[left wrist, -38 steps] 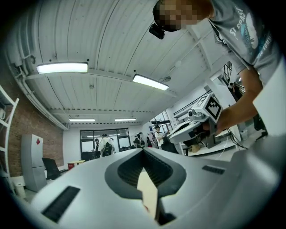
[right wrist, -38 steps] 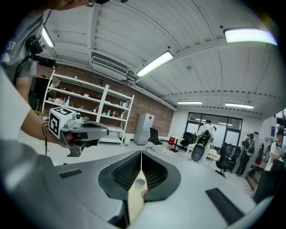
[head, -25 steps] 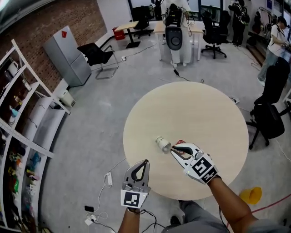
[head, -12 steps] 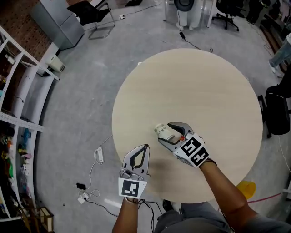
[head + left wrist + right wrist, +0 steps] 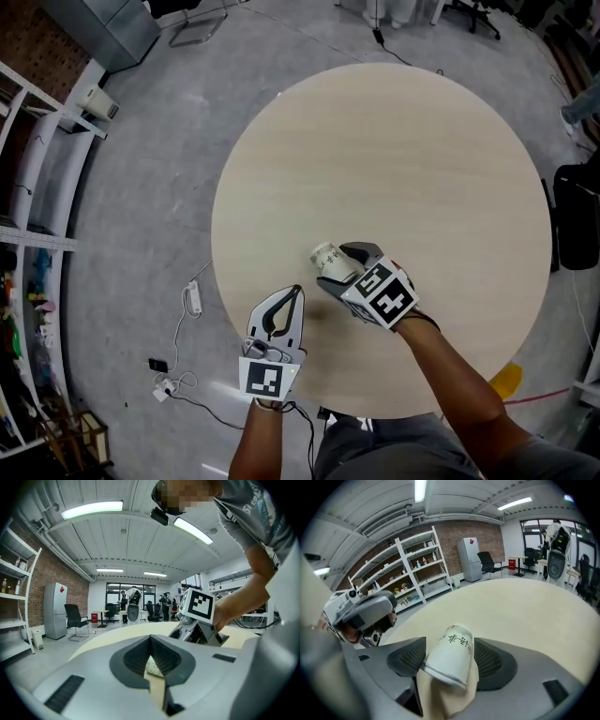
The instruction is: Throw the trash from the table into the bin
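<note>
looked steeply down on a grey floor (image 5: 141, 187) lying beyond and to the left of both grippers. noted a round pale wooden table (image 5: 394, 141) filling most of the head view, stretching ahead and to the right of the right gripper (image 5: 339, 268). saw white shelving (image 5: 37, 178) far off to the left of the left gripper (image 5: 296, 292), and a white power strip (image 5: 192, 298) on the floor, near that gripper's left side.

had both grippers over the table's near part, the left one just left of the right one and nearer the edge, apart from it. found the left gripper's jaws brought together at the tips with nothing clamped between them, pointing nearly level across the tabletop. from its own view, saw the right gripper's marker cube (image 5: 380, 292) close ahead and to the right.

had the right gripper tilted down toward the tabletop, marker cube facing up behind the jaws. had just been opening its jaws. found them standing apart, one on each side of a white paper cup (image 5: 451, 656), flanking it closely without clamping it. found the cup lying on its side on the table between those jaws, open rim toward the gripper's body and narrower base pointing away, with dark printed characters on the upper side near the base.
</note>
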